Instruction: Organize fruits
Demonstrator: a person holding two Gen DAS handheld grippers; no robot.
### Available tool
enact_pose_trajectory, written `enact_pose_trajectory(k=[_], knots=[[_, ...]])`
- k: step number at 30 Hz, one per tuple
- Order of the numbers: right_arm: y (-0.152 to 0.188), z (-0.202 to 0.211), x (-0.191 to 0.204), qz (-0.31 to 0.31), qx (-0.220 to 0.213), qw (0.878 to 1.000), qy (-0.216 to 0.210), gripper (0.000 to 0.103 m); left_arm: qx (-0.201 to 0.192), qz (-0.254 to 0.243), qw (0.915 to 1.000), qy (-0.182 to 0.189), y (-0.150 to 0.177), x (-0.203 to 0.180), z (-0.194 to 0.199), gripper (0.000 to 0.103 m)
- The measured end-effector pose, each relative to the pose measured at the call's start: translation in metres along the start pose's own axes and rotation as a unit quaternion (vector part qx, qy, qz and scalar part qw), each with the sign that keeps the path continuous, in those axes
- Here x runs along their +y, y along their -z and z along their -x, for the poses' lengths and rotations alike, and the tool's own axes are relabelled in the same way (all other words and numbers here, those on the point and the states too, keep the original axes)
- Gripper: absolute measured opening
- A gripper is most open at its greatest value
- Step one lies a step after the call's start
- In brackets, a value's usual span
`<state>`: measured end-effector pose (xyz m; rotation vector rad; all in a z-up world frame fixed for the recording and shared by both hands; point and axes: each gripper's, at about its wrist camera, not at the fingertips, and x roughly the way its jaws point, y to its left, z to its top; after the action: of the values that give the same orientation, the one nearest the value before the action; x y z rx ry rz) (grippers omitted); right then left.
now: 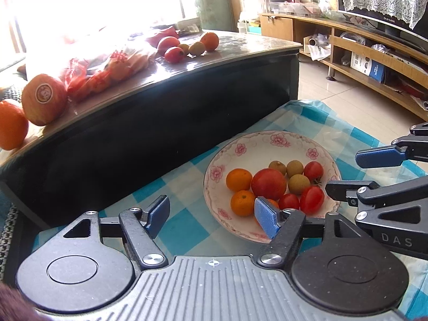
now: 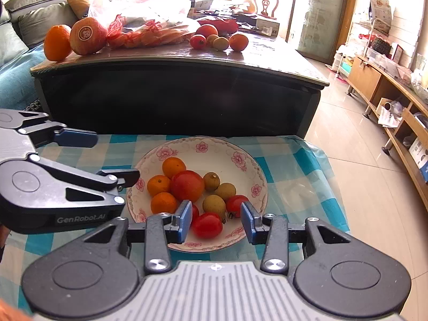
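Hovering near the plate (image 2: pixel 242 160) of fruits (image 2: pixel 187 186) on the checked worktop (image 2: pixel 294 165), left claw (image 1: pixel 212 215) and right claw (image 2: pixel 216 220) both spread, empty; dark coffee table (image 2: pixel 176 99) behind; bare floor (image 2: pixel 361 187) right.

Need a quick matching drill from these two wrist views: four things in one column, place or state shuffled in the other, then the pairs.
1. big apple
2. plate
3. left gripper
4. plastic bag

a. open, nothing between its pads
b. on the checked cloth, holding fruit
c. at the dark table's near corner, beside an orange
d. on the dark table, behind the loose fruit

Pairs: 1-c, 2-b, 3-a, 4-d
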<state>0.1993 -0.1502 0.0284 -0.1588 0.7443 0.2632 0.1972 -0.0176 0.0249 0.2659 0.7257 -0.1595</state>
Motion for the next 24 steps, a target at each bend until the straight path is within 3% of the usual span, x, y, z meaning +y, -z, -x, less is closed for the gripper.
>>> enact_pose_trajectory(k=[3,5,17,24], knots=[[0.002,0.006,0.003,0.002,0.000,1.000,0.004,0.046,0.003,-0.002,1.0000,-0.006,0.006,-0.002,0.003,0.079],[0.005,0.008,0.006,0.005,0.004,1.000,0.009,0.048,0.008,-0.003,0.9999,-0.011,0.011,-0.003,0.006,0.086],[0.036,0.014,0.015,-0.003,0.077,0.997,0.030,0.058,0.045,-0.016,0.9989,-0.006,0.043,-0.018,0.013,0.086],[0.055,0.024,0.021,0.001,0.092,0.995,0.042,0.060,0.061,-0.023,0.9978,-0.004,0.061,-0.027,0.018,0.088]])
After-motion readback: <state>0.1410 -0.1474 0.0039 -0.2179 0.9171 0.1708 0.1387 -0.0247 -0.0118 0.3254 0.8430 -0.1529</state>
